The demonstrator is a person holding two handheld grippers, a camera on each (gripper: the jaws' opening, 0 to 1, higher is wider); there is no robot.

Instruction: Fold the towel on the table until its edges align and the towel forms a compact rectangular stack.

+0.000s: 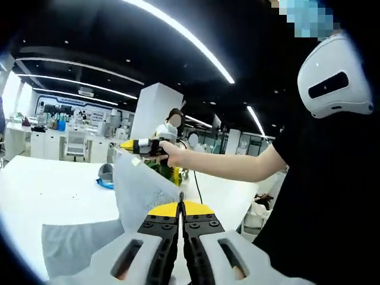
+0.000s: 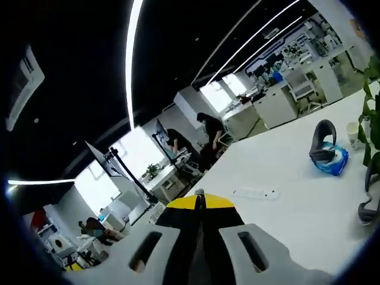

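Left gripper view: my left gripper [image 1: 180,205] is closed on the towel [image 1: 139,190], thin pale grey cloth rising limp toward 11 o'clock, where my right gripper [image 1: 127,144] pinches its far corner above the white counter [image 1: 47,187]. Risk: uneven pull lets a corner slip.

Right gripper view: jaws together, cloth between them not discernible; smooth counter at 3 o'clock, blue-based headset [image 2: 328,151] there.

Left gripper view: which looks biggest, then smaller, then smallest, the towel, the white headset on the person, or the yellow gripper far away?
1. towel, biggest.
2. white headset; it is close to the camera, so its real size is unsure.
3. right gripper, smallest, held far off.
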